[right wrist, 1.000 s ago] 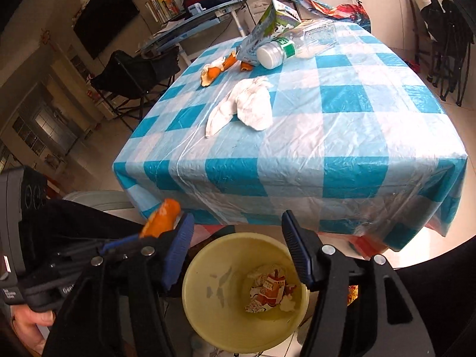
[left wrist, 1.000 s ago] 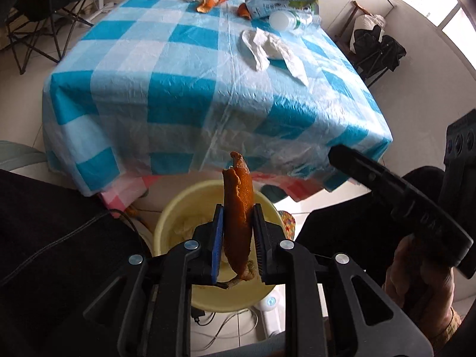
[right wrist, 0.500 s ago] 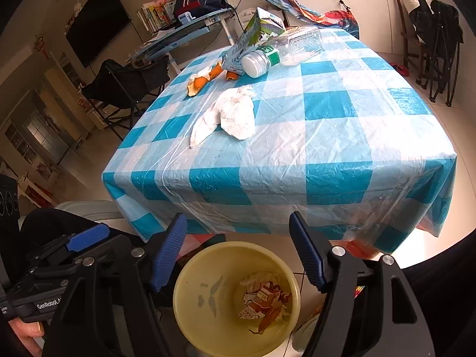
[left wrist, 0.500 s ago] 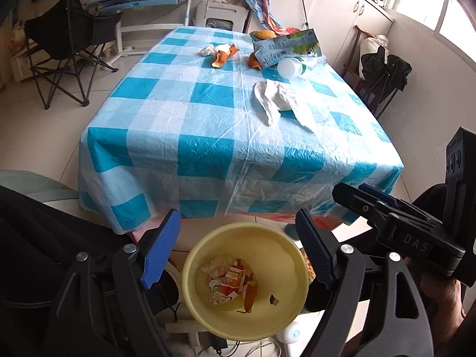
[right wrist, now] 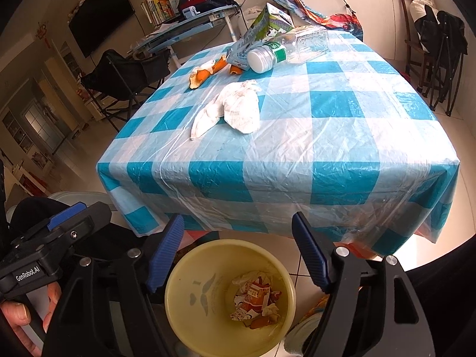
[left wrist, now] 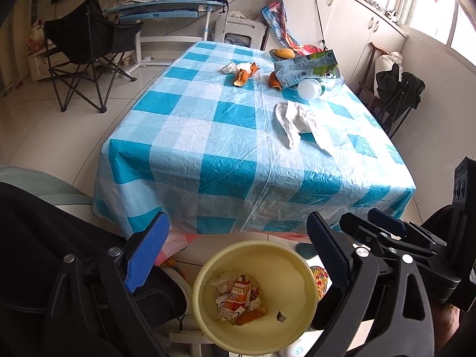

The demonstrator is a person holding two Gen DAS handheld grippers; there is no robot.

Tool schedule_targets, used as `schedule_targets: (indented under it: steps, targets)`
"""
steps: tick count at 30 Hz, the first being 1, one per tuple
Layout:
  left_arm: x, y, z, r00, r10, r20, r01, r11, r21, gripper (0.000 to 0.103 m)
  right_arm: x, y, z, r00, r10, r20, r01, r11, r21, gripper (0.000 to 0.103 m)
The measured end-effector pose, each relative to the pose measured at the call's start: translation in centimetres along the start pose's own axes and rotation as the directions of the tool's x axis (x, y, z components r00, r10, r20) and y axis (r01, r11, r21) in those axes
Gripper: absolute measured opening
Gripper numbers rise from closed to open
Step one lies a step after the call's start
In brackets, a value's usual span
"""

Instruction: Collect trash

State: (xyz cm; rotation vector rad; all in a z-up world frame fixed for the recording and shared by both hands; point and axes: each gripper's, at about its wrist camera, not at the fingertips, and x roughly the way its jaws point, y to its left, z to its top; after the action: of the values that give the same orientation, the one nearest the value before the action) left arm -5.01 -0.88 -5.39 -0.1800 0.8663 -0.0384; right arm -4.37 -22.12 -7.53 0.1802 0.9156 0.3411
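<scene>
Both grippers hang above the yellow bin (left wrist: 255, 294) at the near edge of the table (left wrist: 208, 160). Left gripper (left wrist: 238, 255): its jaws have just been opening and now stand wide apart with nothing between them; directly below, an orange peel piece (left wrist: 251, 316) lies in the bin beside a crumpled orange-and-white wrapper (left wrist: 236, 296). Right gripper (right wrist: 236, 253), just beside the left one, also has its jaws spread and has just been opening them further, empty, with the bin under its fingertips. Ahead of both, on the blue-checked cloth, lies a crumpled white tissue (right wrist: 235, 110); farther off are orange peels (right wrist: 205, 71), a clear plastic bottle (right wrist: 291, 49) on its side and a milk carton (left wrist: 306, 70).
</scene>
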Motion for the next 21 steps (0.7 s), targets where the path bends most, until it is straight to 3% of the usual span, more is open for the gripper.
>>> schedule_targets:
  steps: [21]
  targets:
    - [0.28,0.76,0.44,1.000,0.025,0.015,-0.024,0.999,-0.039,0.093,0.03,0.29,-0.09,1.000,-0.010,0.003,0.010,1.000,-0.016,0.074]
